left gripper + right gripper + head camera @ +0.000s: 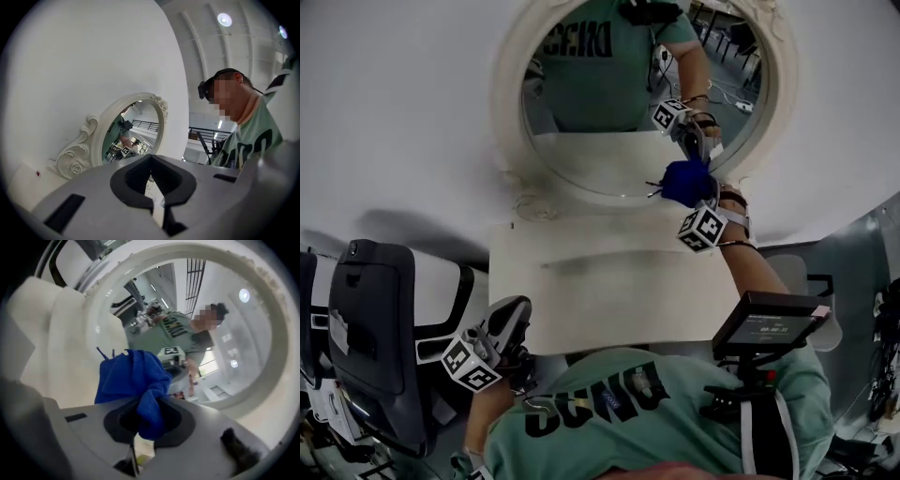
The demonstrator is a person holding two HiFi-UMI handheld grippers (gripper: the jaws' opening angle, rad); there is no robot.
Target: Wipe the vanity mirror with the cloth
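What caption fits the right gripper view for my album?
The right claw holds a blue cloth up to the round vanity mirror.

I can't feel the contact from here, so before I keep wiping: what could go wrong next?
1. The blue cloth is bunched, and the right gripper pinches only one fold; dragging across the mirror glass may pull it free.
2. The wipe sits at the glass's lower edge beside the ornate frame; a slip could knock hard jaws against it.
3. The left gripper hangs low near the chair, so nothing steadies the mirror if it can shift.
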